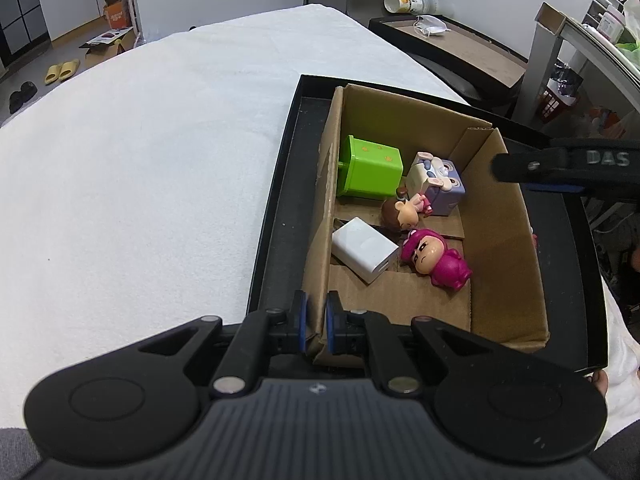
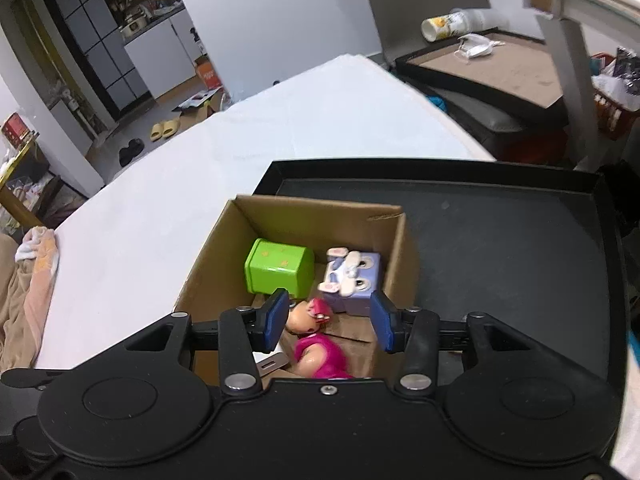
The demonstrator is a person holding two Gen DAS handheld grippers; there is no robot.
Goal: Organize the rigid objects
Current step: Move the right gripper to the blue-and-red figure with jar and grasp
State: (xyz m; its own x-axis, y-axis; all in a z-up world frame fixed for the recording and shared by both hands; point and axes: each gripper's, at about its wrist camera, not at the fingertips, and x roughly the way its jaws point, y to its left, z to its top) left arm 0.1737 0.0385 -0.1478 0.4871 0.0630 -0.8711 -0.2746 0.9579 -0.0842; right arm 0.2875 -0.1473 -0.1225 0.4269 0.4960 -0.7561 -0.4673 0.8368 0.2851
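Observation:
A brown cardboard box point(image 1: 500, 216) sits in a black tray point(image 1: 280, 216) on the white table. Inside lie a green cube point(image 1: 370, 168), a purple rabbit box point(image 1: 440, 178), a small brown-haired doll point(image 1: 402, 212), a white charger block point(image 1: 364, 249) and a pink figure point(image 1: 436, 262). My left gripper point(image 1: 316, 322) is shut on the box's near left wall. My right gripper point(image 2: 330, 320) is open and empty above the box, over the pink figure point(image 2: 320, 354), with the green cube point(image 2: 278, 266) and the rabbit box point(image 2: 354, 280) beyond it. One of its fingers point(image 1: 560, 166) shows over the box's right wall.
A second dark tray point(image 2: 496, 70) with a cup point(image 2: 444, 24) and a face mask point(image 2: 476, 48) stands behind on the right. A chair and shelf clutter fill the far right. Slippers lie on the floor point(image 1: 62, 70). The white table point(image 1: 140, 160) spreads to the left.

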